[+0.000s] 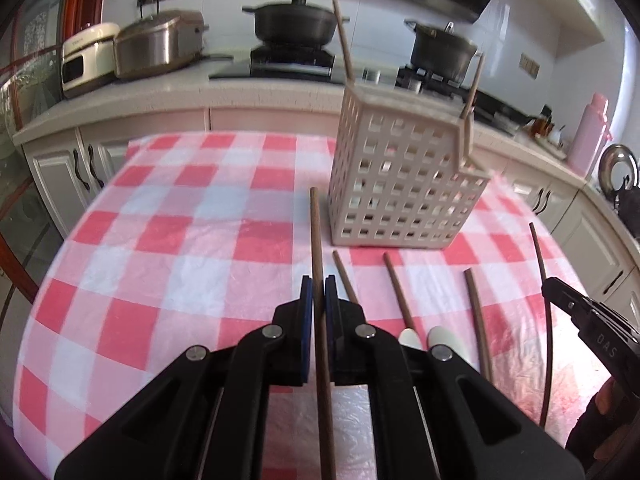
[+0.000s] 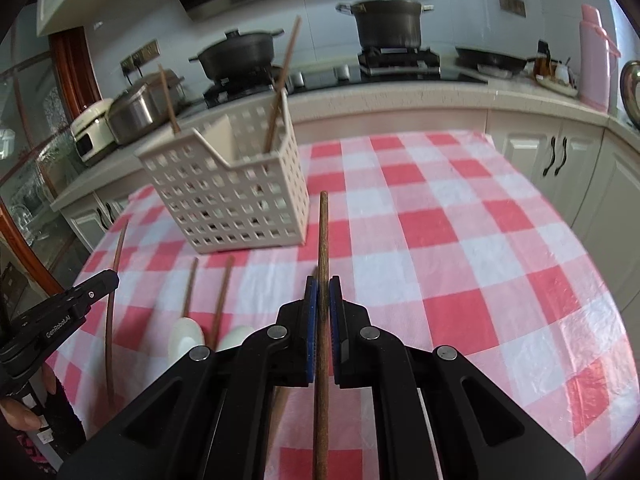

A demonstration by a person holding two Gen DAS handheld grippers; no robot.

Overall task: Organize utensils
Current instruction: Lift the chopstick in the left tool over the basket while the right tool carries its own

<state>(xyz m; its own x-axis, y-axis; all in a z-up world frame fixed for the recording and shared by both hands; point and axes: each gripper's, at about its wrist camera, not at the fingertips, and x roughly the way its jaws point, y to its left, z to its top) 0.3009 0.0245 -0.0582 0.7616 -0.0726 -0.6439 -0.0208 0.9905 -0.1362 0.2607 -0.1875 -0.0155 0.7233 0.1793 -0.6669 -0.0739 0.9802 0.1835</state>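
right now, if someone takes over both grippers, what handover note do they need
Left hand-held gripper: shut on a wooden chopstick.
Right hand-held gripper: shut on another chopstick.
Perforated utensil basket stands on the checked tablecloth.
Done: two chopsticks in basket.
Left: drop in both held sticks, then the two white spoons and one loose chopstick lying in front of the basket.
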